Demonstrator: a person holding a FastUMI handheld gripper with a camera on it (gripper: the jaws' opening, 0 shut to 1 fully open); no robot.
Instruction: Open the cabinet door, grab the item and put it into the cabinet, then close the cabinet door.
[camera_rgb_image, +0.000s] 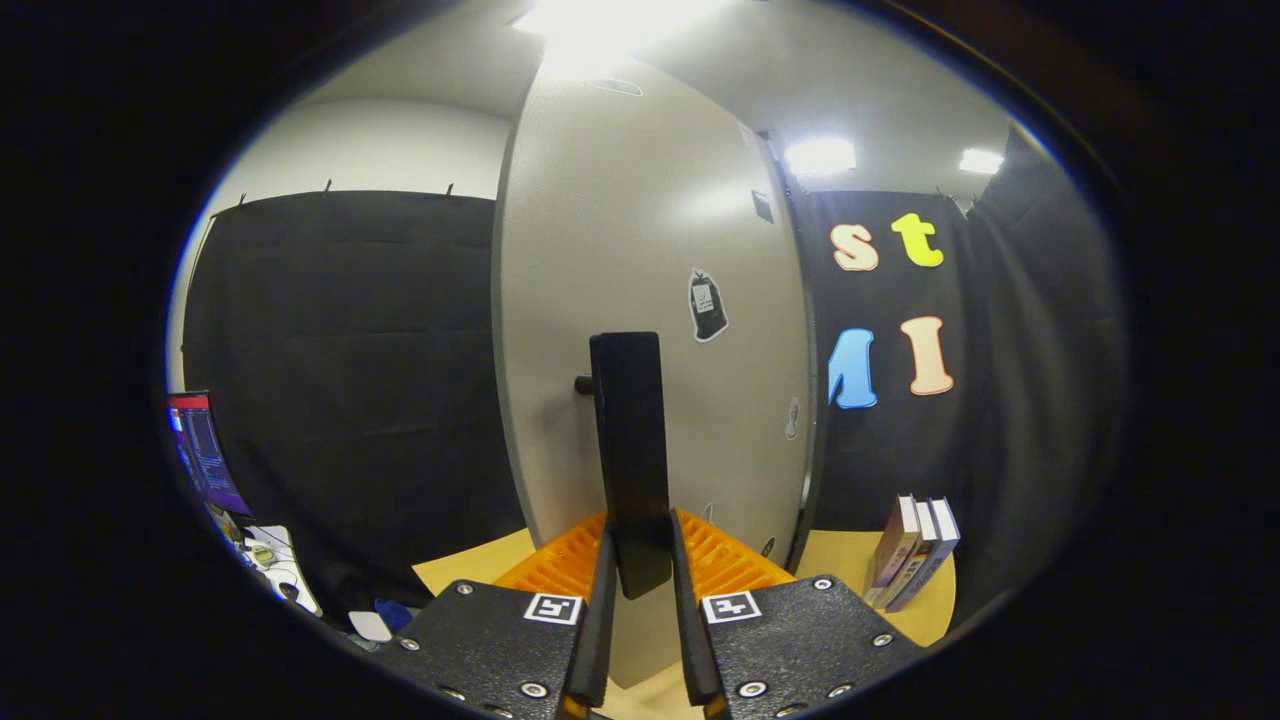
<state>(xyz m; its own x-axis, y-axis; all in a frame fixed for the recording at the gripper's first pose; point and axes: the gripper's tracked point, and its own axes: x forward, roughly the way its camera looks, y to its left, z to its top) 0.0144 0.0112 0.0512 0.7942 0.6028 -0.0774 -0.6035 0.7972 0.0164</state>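
While the gripper (640, 575) clamps its two fingers (602, 600) on the lower end of a tall black handle (630, 440), the cabinet door (650, 280) stands just ahead of it, pale and smooth, with a small sticker (707, 305) high on its face. That handle sticks out from the door on a short stub and looks rigid and flat-sided, so I would expect it to hold firm under a squeeze; its glossy surface may be a bit slick, and gripping low as it does now gives less leverage than nearer the stub. I judge the door light but stiff, swinging on hinges I cannot make out. A ribbed orange piece (555, 570) lies on the tabletop (470, 565) at the door's foot, touching or very near the fingers. Three books (915, 550) stand upright beyond the door's far edge, perhaps the item to stow.
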